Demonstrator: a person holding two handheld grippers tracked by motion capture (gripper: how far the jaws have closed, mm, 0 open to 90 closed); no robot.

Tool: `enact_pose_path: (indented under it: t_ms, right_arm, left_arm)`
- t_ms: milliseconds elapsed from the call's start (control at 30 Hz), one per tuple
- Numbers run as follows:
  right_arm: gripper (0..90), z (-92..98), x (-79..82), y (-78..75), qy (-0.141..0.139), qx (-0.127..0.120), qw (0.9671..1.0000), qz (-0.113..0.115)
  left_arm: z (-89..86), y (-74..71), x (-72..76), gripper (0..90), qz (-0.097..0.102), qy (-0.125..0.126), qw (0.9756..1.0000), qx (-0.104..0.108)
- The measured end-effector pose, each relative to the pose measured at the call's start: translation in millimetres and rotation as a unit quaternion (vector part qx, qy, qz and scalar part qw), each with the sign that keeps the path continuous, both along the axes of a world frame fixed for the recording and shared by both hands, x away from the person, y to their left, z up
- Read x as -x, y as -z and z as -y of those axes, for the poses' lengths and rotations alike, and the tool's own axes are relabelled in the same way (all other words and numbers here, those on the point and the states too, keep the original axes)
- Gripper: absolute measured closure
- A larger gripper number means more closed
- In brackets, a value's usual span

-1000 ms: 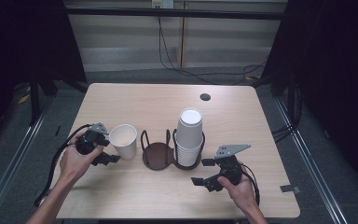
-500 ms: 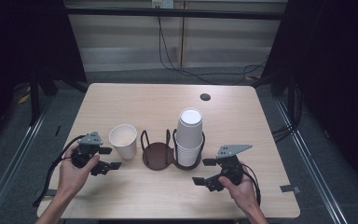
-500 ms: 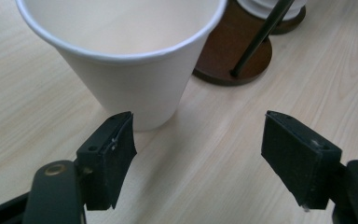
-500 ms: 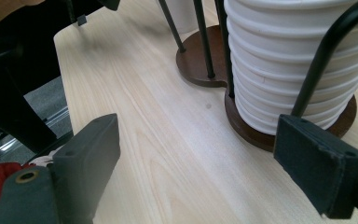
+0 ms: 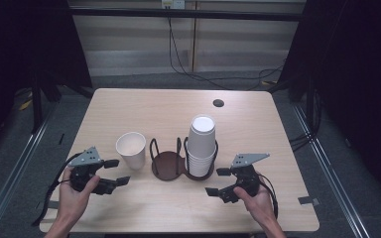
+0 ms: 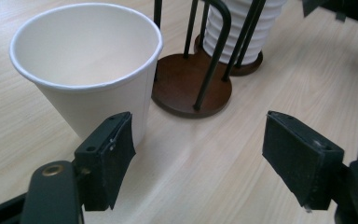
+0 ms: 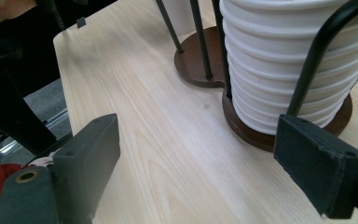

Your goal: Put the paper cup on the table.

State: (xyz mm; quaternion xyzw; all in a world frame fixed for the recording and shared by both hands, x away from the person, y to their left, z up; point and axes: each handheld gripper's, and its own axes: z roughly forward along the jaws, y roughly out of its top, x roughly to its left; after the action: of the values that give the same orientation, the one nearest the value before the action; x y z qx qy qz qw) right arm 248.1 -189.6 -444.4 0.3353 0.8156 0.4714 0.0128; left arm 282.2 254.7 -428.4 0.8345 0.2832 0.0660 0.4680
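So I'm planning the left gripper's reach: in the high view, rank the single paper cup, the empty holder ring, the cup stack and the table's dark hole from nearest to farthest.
From the left gripper:
1. Single paper cup, just ahead and to its right.
2. Empty holder ring, right of that cup.
3. Cup stack, in the holder's right ring.
4. Dark hole, far side of the table, right of centre.

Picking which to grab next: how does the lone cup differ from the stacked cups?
The lone cup stands mouth up on the table, outside the holder; the stacked cups sit mouth down in the holder's right ring. The lone cup is single and shorter; the stack is nested and taller. Both are white paper.
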Motion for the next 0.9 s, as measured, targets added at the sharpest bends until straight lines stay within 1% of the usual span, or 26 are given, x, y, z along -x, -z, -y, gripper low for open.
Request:
enact_pose_path:
  t_ms: [33, 67, 133, 167, 333, 433, 467, 533, 600, 633, 733, 767, 833, 900]
  right_arm:
    - [14.8, 0.1, 0.0, -0.1, -0.001, 0.0, 1.0, 0.0]
    - [14.8, 0.1, 0.1, -0.1, -0.001, 0.0, 1.0, 0.0]
    - [14.8, 0.1, 0.1, -0.2, -0.001, -0.001, 1.0, 0.0]
    - [14.8, 0.3, 0.1, -0.2, 0.0, -0.001, 1.0, 0.0]
    - [14.8, 0.8, 0.7, -1.1, 0.0, -0.002, 1.0, 0.002]
    - [14.8, 1.0, 1.0, -1.0, -0.001, -0.002, 1.0, 0.004]
    - [14.8, 1.0, 1.1, -1.0, -0.001, -0.002, 1.0, 0.004]
    - [14.8, 1.3, 1.4, -1.2, 0.0, -0.003, 1.0, 0.004]
    - [14.6, 1.8, 1.5, -1.4, 0.0, -0.004, 1.0, 0.006]
    - [14.6, 1.8, 1.7, -1.5, 0.0, -0.006, 0.9999, 0.009]
    - [14.6, 1.6, 2.2, -1.9, 0.002, -0.008, 0.9999, 0.015]
    - [14.6, 1.3, 2.4, -2.1, 0.001, -0.009, 0.9998, 0.016]
    - [14.6, 0.7, 3.0, -1.8, 0.002, -0.01, 0.9997, 0.022]
    - [14.6, -0.4, 3.3, -0.9, 0.001, -0.01, 0.9997, 0.023]
  left_arm:
    - [0.1, -0.2, 1.9, 24.6, -0.001, -0.002, 1.0, 0.005]
    - [0.6, -0.7, 4.3, 24.6, 0.005, -0.001, 1.0, 0.004]
    - [3.7, -1.1, 9.3, 24.5, 0.008, -0.007, 0.9999, 0.008]
    - [4.6, -1.6, 10.9, 24.5, 0.011, -0.006, 0.9999, 0.008]
    - [15.4, -3.8, 23.1, 23.4, 0.03, -0.009, 0.9989, 0.035]
    - [21.6, -0.5, 25.0, 22.0, 0.027, -0.005, 0.9982, 0.052]
    - [25.2, 2.1, 26.2, 21.3, 0.032, -0.003, 0.9976, 0.061]
    - [31.4, 6.9, 28.6, 19.1, 0.034, 0.005, 0.9972, 0.067]
    - [38.4, 12.9, 30.4, 18.6, 0.027, 0.011, 0.9964, 0.079]
    - [41.8, 14.9, 30.4, 18.5, 0.024, 0.014, 0.9963, 0.082]
    - [49.1, 18.2, 30.7, 18.5, 0.025, 0.014, 0.997, 0.071]
    - [51.1, 19.2, 30.2, 18.4, 0.021, 0.022, 0.9973, 0.067]
    - [56.3, 21.5, 31.9, 15.6, 0.032, 0.017, 0.9978, 0.056]
    - [61.6, 24.5, 32.2, 16.0, 0.033, 0.018, 0.998, 0.051]
